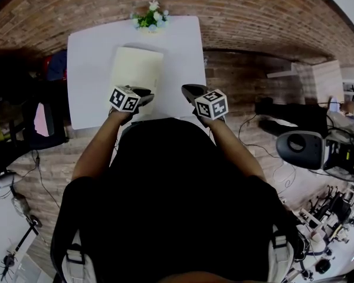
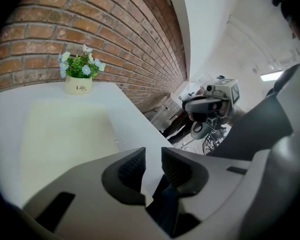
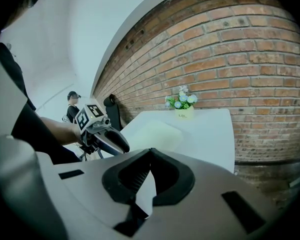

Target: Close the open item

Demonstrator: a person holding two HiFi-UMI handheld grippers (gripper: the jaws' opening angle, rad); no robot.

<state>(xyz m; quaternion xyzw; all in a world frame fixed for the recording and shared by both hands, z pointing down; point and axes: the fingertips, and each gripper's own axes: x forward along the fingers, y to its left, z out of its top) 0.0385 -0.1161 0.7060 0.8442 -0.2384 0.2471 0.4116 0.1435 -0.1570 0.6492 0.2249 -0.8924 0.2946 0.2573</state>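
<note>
A flat cream book-like item lies on the white table, its top face flat and plain; it also shows in the left gripper view and the right gripper view. My left gripper hovers over the table's near edge, just short of the item, its jaws apart with nothing between them. My right gripper is held level with it to the right, off the item's near right corner, its jaws tip to tip and empty. Each gripper shows in the other's view: the left gripper, the right gripper.
A small pot of flowers stands at the table's far edge against the brick wall. A dark chair with clothes is at the left. An office chair, cables and gear fill the right. A person stands far behind.
</note>
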